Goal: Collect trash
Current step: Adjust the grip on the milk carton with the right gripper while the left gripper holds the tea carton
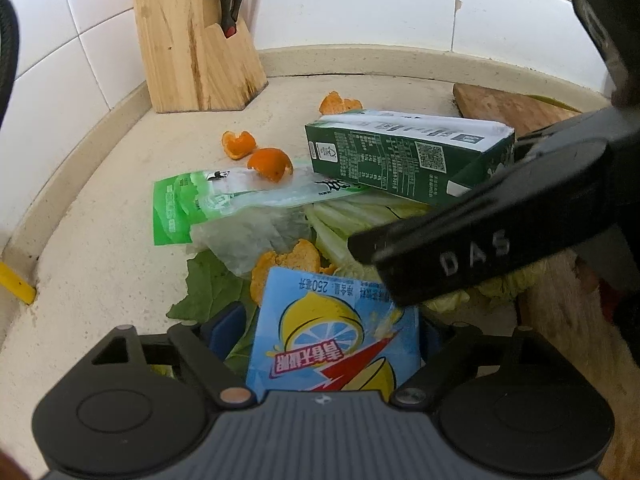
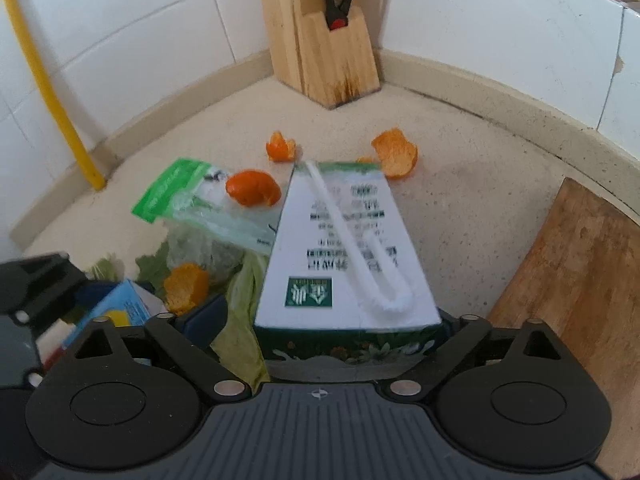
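In the left wrist view a blue lemon-drink carton (image 1: 332,340) stands between the fingers of my left gripper (image 1: 326,328), which is shut on it. My right gripper (image 1: 516,152) comes in from the right and holds the end of a green milk carton (image 1: 400,156). In the right wrist view that milk carton (image 2: 344,260), a white straw stuck to its top, fills my right gripper (image 2: 332,316). The left gripper (image 2: 100,304) and its blue carton (image 2: 116,308) show at the lower left. Both cartons lie on a heap of cabbage leaves (image 1: 340,220), a green plastic bag (image 1: 224,204) and orange peels (image 1: 272,164).
A wooden knife block (image 1: 192,44) with scissors stands in the counter's back corner against white tiles. A wooden cutting board (image 2: 580,272) lies at the right. More peels (image 2: 396,152) sit on the beige counter (image 2: 472,200). A yellow pipe (image 2: 48,88) runs down the left wall.
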